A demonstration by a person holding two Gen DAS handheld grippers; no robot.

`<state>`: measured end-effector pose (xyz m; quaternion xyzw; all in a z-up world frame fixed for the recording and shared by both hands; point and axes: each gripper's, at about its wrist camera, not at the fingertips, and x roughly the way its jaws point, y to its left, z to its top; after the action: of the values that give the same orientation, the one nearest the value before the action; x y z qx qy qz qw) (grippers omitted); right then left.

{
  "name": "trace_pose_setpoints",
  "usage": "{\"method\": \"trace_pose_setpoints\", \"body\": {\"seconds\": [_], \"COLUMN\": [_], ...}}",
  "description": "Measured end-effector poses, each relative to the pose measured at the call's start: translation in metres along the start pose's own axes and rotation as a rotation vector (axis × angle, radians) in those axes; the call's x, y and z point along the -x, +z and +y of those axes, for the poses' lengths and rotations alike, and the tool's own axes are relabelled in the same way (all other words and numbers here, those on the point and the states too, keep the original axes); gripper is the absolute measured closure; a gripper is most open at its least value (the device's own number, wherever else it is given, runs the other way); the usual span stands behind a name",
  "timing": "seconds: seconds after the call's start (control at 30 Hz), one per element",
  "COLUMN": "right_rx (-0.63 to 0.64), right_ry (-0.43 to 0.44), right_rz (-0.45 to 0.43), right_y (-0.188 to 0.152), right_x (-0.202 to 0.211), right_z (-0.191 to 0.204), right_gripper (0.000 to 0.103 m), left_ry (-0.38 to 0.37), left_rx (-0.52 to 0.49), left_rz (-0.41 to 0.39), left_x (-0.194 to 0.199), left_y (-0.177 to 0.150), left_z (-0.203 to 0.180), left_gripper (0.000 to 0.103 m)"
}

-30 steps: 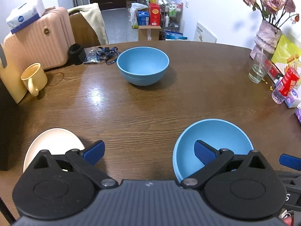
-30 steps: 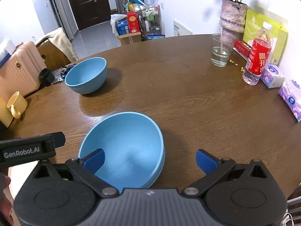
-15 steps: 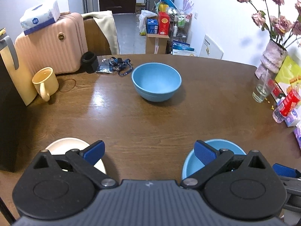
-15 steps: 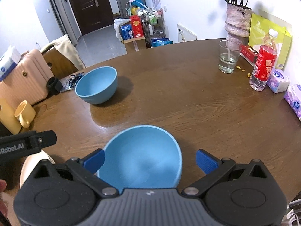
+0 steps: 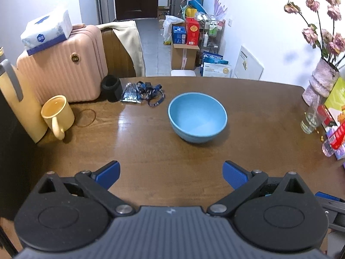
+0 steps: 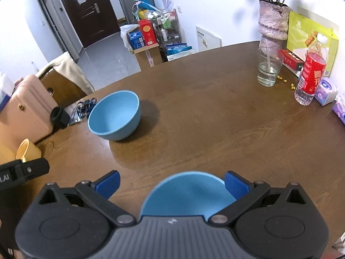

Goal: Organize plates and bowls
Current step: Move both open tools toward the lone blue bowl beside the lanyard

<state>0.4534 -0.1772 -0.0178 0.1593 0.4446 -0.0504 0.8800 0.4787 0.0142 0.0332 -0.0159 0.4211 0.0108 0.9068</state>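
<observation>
A round light-blue bowl (image 6: 187, 194) sits on the brown wooden table (image 6: 215, 129) right under the right gripper (image 6: 171, 182), its near half hidden by the gripper body, while the blue fingers stand wide apart and empty. A second deep light-blue bowl (image 5: 197, 116) stands upright mid-table, bare wood all round it. The left gripper (image 5: 171, 171) hangs spread open over bare wood, holding nothing.
</observation>
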Motion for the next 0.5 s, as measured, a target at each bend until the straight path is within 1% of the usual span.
{"method": "trace_pose_setpoints", "body": {"seconds": [0.2, 0.5], "right_rx": [-0.014, -0.043], "right_ry": [-0.024, -0.032], "right_rz": [-0.01, 0.003], "right_y": [0.026, 0.056], "right_x": [-0.01, -0.035], "right_z": [0.015, 0.035], "right_gripper": [0.0, 0.0], "left_ry": [-0.032, -0.041], "left_rx": [0.013, 0.03], "left_rz": [-0.005, 0.001], "left_x": [-0.018, -0.051], "left_y": [0.028, 0.064], "left_z": [0.011, 0.027], "left_gripper": [0.0, 0.0]}}
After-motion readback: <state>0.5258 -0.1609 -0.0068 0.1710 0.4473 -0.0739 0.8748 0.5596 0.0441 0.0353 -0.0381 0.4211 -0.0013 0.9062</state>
